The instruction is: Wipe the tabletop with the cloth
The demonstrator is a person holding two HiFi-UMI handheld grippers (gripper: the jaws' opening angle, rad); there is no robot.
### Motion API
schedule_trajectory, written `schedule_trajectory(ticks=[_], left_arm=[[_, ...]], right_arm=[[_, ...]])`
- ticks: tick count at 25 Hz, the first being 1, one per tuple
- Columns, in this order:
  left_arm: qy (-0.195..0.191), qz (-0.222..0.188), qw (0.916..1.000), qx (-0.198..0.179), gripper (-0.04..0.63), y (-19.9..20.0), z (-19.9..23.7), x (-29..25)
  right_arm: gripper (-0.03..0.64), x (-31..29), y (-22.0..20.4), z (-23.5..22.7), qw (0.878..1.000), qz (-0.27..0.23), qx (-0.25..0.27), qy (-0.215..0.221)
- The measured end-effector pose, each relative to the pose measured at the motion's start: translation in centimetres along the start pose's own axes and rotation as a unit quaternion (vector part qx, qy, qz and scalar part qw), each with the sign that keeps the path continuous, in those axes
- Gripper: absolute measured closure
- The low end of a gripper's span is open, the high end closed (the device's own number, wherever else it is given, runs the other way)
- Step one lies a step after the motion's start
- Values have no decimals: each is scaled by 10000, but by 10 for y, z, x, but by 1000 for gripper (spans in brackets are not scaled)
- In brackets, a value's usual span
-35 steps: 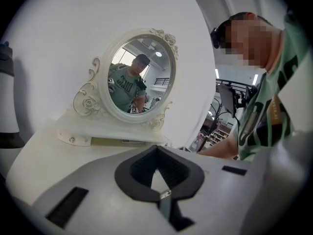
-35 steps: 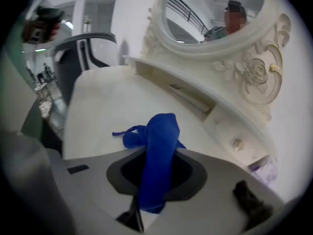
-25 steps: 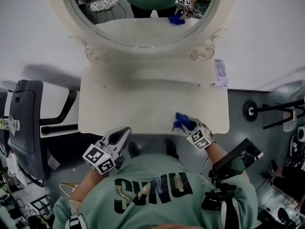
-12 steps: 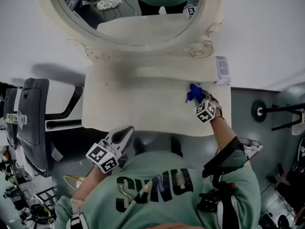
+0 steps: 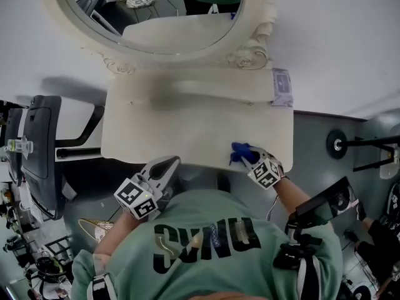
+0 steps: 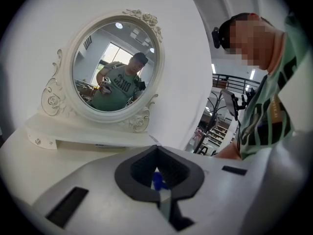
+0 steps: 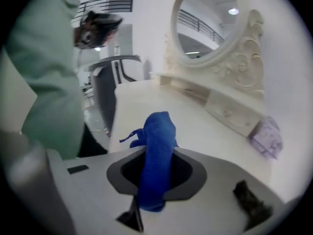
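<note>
Cream tabletop (image 5: 187,133) is seen beneath an oval mirror (image 5: 165,8). At its front right edge the blue cloth (image 5: 240,151) is held, clamped between the jaws of the right gripper (image 5: 250,161). The left gripper (image 5: 167,165) is kept just off the front edge, its jaws closed together with nothing gripped.

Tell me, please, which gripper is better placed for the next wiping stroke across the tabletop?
The right gripper: it is shut on the blue cloth at the near right edge of the tabletop, ready to wipe. The left gripper is shut on nothing, off the front edge.
</note>
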State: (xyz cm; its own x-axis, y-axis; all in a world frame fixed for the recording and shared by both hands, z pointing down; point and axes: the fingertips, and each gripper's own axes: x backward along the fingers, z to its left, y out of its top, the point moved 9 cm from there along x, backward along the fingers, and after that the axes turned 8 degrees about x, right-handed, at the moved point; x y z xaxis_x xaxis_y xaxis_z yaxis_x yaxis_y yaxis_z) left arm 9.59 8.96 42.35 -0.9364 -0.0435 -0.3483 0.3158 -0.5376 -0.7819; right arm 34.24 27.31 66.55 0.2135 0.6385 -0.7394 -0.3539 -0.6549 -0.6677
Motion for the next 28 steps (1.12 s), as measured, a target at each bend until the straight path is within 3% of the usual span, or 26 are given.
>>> schedule_trajectory(ticks=[2, 4, 8, 12, 18, 21, 24, 28], left_arm=[[125, -14, 9999, 10, 598, -1, -6, 2], [280, -16, 9996, 1, 598, -3, -11, 6], [499, -13, 9988, 7, 598, -10, -17, 12], [614, -35, 9981, 8, 598, -9, -17, 17], [467, -131, 9988, -90, 598, -9, -18, 13], [452, -108, 9989, -81, 598, -11, -22, 7], [375, 10, 9993, -35, 598, -12, -26, -6], [324, 126, 9994, -79, 598, -11, -32, -17]], right_arm=[[534, -2, 0, -72, 9965, 22, -241, -794], [534, -10, 0, -131, 9900, 281, -163, -1370], [532, -25, -5, -181, 9801, 822, 267, -1790], [535, -28, 0, -165, 9824, 833, 462, -1608], [535, 1, -15, -9, 9973, 410, 602, -82], [535, 16, -24, 35, 9978, 198, 546, 331], [534, 26, -36, 11, 9998, 4, 140, 108], [534, 30, -37, -89, 9959, -2, -77, -900]])
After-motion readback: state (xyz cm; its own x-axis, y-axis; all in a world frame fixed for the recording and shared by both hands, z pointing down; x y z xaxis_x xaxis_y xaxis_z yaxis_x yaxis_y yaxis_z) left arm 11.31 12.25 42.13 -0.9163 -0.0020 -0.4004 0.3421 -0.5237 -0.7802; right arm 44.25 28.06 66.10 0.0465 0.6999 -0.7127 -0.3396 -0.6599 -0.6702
